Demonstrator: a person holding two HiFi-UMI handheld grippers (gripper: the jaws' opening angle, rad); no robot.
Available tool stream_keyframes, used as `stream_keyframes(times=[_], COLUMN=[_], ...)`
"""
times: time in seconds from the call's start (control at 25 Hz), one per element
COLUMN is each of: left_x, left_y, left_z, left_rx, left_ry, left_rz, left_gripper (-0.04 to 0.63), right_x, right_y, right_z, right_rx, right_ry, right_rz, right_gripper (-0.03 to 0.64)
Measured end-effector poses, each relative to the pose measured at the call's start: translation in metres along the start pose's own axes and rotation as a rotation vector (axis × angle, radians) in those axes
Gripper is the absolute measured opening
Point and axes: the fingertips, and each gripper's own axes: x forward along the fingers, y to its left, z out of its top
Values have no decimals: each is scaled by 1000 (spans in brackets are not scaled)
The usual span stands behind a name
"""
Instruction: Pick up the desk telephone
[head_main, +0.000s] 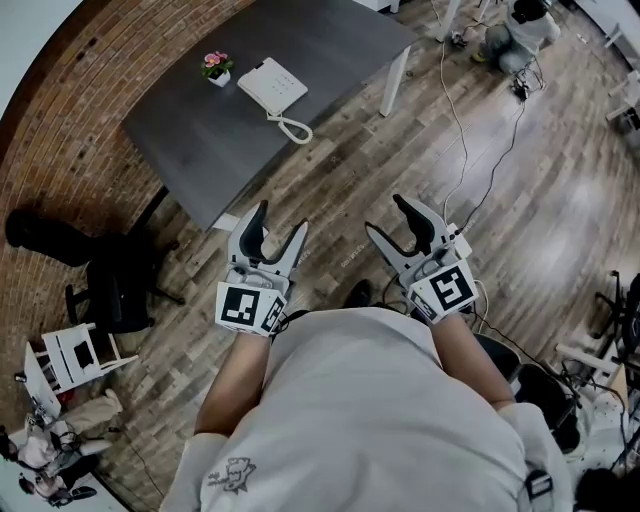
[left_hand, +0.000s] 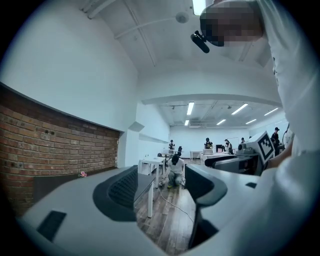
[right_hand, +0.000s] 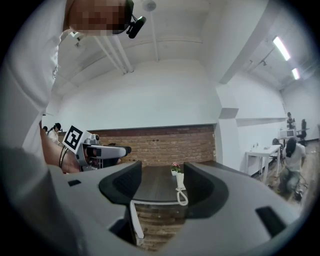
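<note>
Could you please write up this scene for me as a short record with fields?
desk telephone: white, lying on the grey table, untouched
cord: coiled, beside the telephone toward the table's near edge
flower pot: small, pink blooms, beside the telephone
left claw: open, empty, over the floor short of the table
right claw: open, empty, over the floor short of the table

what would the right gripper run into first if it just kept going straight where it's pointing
Probably the near edge of the dark table, about where the desk telephone's coiled cord lies. Nothing stands in between, though height is hard to judge.
</note>
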Motion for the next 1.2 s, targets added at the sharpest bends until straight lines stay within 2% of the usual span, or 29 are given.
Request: stream_keyframes(times=[0.28, 0.52, 0.72, 0.92, 1.2], left_x=[31, 47, 81, 124, 175], left_y=[-12, 2, 18, 46, 117], left_z=[-2, -9, -14, -18, -6], left_rx=[7, -33, -63, -74, -63], left_ry=[18, 17, 17, 36, 45], left_rz=[-2, -6, -36, -77, -83], left_gripper=[308, 314, 314, 318, 318], right_x=[-5, 9, 23, 59, 143], right_y=[-34, -45, -58, -83, -112], right_z=[-2, -6, -10, -14, -6], right_rx=[9, 13, 16, -17, -12], right_ry=[-3, 10, 32, 62, 74], right_rz=[-4, -4, -13, -39, -35], right_gripper=[267, 267, 267, 267, 267])
